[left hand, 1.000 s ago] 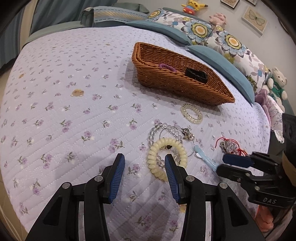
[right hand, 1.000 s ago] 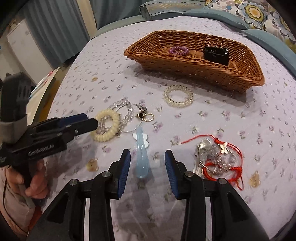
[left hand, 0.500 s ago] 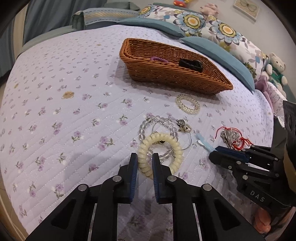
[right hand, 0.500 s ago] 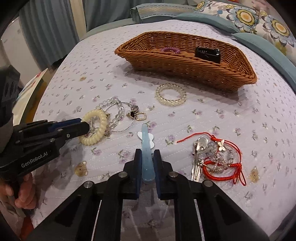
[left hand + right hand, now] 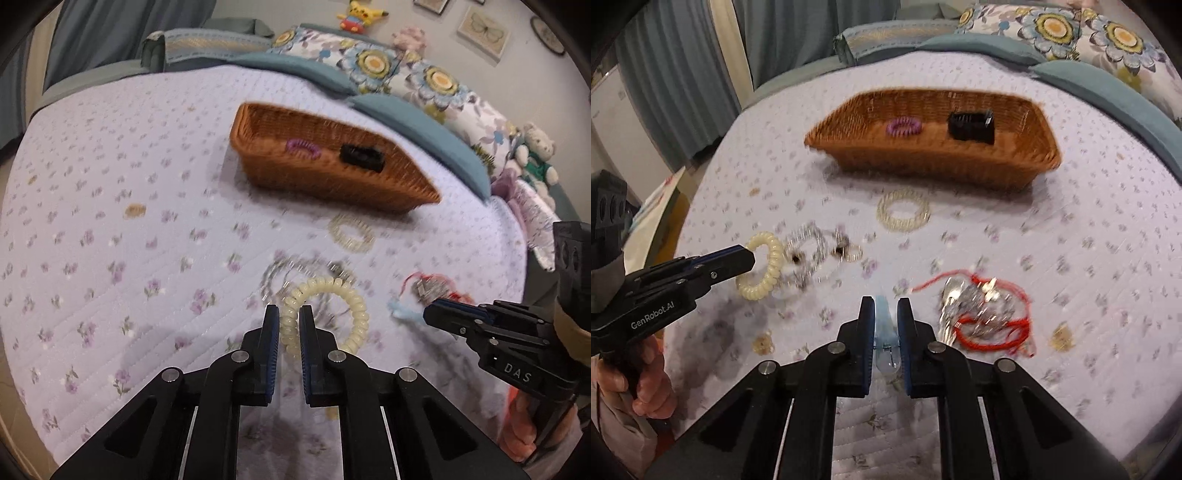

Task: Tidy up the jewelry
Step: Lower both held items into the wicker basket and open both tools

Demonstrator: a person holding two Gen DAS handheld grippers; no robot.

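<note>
While the cream spiral hair tie (image 5: 334,312) is clamped in the left hand-held gripper (image 5: 287,325) and the pale blue clip (image 5: 885,334) in the right hand-held gripper (image 5: 886,314), transfer into the brown wicker basket (image 5: 1027,162) is judged next.

We see both views in soft, even indoor light, moderately bright, with no glare. Motion blur smears the basket (image 5: 332,173) and the flowered bedspread (image 5: 110,221) in both views, while each gripper (image 5: 287,325) nearest the lens stays sharp. Faint, diffuse shadows lie on the bedspread beneath the grippers. The fisheye lens bends the bed's edges and darkens the corners.
</note>
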